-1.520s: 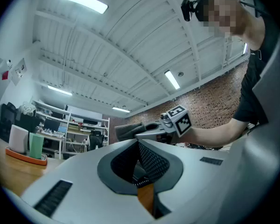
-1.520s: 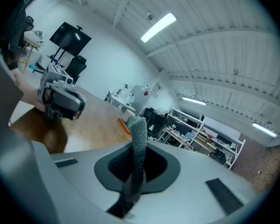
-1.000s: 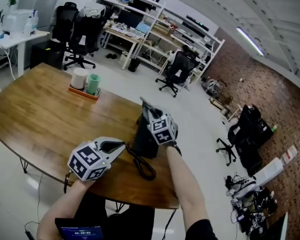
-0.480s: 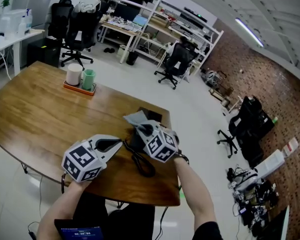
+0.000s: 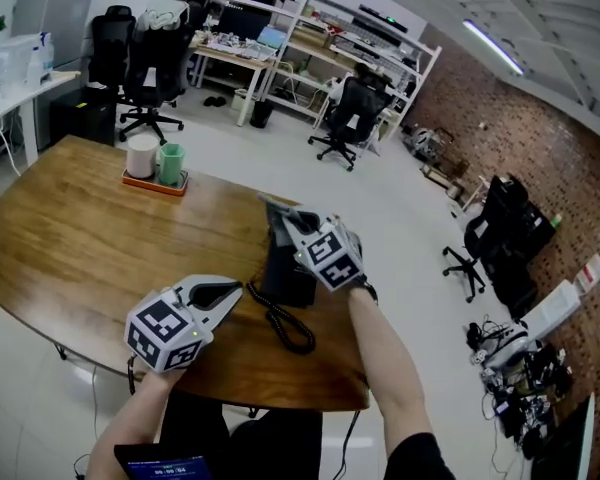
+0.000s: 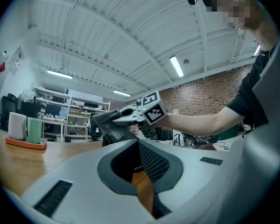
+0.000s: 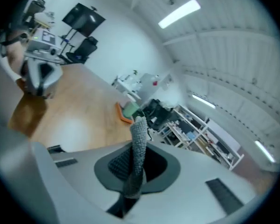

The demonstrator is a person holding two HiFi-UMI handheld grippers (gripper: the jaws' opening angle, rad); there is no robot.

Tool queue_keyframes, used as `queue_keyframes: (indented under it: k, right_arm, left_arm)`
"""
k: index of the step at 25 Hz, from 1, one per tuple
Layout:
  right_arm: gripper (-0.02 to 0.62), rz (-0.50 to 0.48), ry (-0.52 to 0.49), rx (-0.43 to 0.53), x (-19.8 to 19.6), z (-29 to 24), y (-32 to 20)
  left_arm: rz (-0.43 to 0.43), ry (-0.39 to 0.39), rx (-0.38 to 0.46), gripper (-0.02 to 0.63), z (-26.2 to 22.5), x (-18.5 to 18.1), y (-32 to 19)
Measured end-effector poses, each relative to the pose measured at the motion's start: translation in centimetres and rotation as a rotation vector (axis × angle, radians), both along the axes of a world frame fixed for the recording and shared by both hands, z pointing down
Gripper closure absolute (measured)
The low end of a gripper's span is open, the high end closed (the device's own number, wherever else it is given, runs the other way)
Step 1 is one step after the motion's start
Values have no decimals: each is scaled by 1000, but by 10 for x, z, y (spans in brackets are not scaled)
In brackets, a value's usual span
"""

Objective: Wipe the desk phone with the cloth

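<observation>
In the head view, the right hand-held gripper (image 5: 292,224) is hovering over the top of the desk phone (image 5: 283,273), which is standing near the front edge of the wooden surface (image 5: 70,238) with its coiled cord (image 5: 285,328) trailing toward the person. It is pressing a grey cloth (image 5: 277,210) against the phone's upper end. The left hand-held gripper (image 5: 232,294) is waiting just beside the phone's base. In the left gripper view, its jaws are lying together with nothing between them, only wood showing beneath. In the right gripper view, the jaws are clamping a fold of the cloth, which is standing up between them. To wipe well, the right one is probably needing a flat, light drag down the phone's face, with the left bracing the base so the phone is not sliding or snagging the cord.
</observation>
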State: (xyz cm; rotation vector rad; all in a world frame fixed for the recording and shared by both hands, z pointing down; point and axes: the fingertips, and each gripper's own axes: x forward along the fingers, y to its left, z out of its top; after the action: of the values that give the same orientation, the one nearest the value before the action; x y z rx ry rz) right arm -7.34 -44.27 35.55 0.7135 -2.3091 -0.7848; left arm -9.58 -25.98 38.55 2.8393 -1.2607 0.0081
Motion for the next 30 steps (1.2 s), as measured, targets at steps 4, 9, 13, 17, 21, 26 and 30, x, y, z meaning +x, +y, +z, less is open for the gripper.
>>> queue_keyframes:
  k: [4,9,13,17,21,26,30]
  right_arm:
    - [571,113,35,-19,-1,16,-43]
    - [571,56,162,-2,2,32,-18]
    - [571,-115,239,-46,3,58,52]
    - [571,-340,414,-99,12,93,137]
    - [570,-381,440,-114,20,83,145]
    - [570,25,29,-9,19,0,12]
    - [571,174,-21,-51,17,7,-48]
  left_arm:
    - [-6,-2,-9,612,0,2,0]
    - [-1,-22,-6,612,-3,4,1]
    - [-1,-30,1,612,-5,3,3]
    - [3,-41,4,612,-3,3,4]
    - [3,-50,8,612,-1,2,5]
    - [-5,-45,1,612,5,0,4]
    - [-9,-54,2,612,7,-2,3]
